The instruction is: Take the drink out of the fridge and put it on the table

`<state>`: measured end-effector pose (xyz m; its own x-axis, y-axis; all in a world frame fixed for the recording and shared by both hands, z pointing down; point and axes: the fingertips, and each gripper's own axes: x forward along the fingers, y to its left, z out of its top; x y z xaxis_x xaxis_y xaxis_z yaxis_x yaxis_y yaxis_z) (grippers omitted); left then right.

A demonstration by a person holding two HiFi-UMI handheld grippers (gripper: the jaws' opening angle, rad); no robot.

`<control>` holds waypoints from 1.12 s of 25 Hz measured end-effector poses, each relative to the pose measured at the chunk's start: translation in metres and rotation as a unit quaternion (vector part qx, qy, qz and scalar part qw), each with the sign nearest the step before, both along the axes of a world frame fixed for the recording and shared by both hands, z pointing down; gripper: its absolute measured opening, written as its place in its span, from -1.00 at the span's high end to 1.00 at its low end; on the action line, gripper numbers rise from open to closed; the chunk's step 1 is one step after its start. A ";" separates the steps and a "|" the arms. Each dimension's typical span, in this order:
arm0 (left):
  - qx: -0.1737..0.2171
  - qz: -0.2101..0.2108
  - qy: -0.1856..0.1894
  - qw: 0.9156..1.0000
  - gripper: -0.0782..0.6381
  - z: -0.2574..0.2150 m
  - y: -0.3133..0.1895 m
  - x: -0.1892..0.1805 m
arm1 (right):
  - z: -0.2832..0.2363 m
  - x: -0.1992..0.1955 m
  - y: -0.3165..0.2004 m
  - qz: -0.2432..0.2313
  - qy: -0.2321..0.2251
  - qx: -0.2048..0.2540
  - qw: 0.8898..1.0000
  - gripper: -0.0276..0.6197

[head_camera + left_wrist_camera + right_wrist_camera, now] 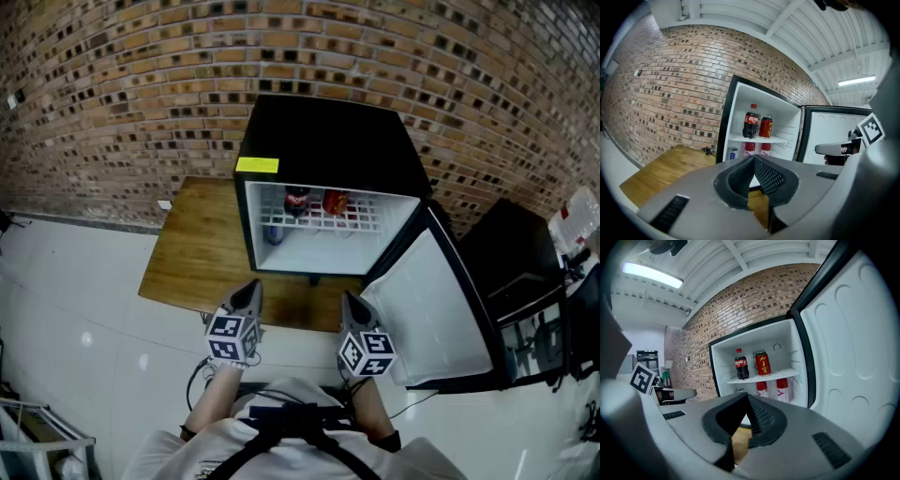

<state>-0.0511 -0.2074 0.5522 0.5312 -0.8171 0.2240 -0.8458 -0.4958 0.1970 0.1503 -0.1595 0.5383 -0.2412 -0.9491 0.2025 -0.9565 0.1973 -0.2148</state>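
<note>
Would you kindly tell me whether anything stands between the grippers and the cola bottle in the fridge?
Nothing visible does. The fridge door is swung open to the right, and the cola bottle stands unblocked on the upper shelf, a red can beside it.

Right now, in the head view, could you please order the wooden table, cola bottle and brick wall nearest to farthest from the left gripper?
1. Wooden table: just ahead of the left gripper.
2. Cola bottle: on the fridge shelf.
3. Brick wall: behind the fridge.

Possibly a workshop, brick wall (112,75), ribbed ceiling (740,14)
</note>
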 end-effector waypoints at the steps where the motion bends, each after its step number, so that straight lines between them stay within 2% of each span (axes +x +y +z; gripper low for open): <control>1: 0.003 0.002 -0.004 1.000 0.78 -0.003 -0.003 0.002 | -0.001 0.000 0.000 -0.001 0.001 0.001 1.000 0.86; 5: 0.022 0.014 -0.019 0.999 0.76 -0.017 -0.019 0.017 | -0.005 0.000 0.002 -0.002 0.004 0.006 1.000 0.86; 6: 0.029 0.017 -0.023 0.999 0.70 -0.023 -0.025 0.022 | -0.007 0.000 0.002 -0.002 0.004 0.008 1.000 0.86; 10: 0.055 0.021 -0.039 0.998 0.27 -0.045 -0.056 0.045 | -0.013 0.006 0.003 0.005 0.006 0.016 1.000 0.86; 15: 0.055 0.006 -0.058 0.997 -0.19 -0.056 -0.094 0.072 | -0.014 0.016 0.004 0.017 0.005 0.016 1.000 0.86; 23: 0.039 -0.022 -0.065 0.997 -0.41 -0.060 -0.156 0.101 | -0.018 0.028 -0.003 0.029 0.004 0.018 0.999 0.86; 28: 0.031 -0.035 -0.068 0.997 -0.41 -0.062 -0.181 0.111 | -0.016 0.032 -0.005 0.033 0.002 0.017 0.999 0.86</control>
<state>0.0603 -0.3887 0.4898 0.4406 -0.8656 0.2379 -0.8955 -0.4421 0.0501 0.1826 -0.1643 0.5218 -0.1780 -0.9691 0.1708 -0.9685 0.1418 -0.2045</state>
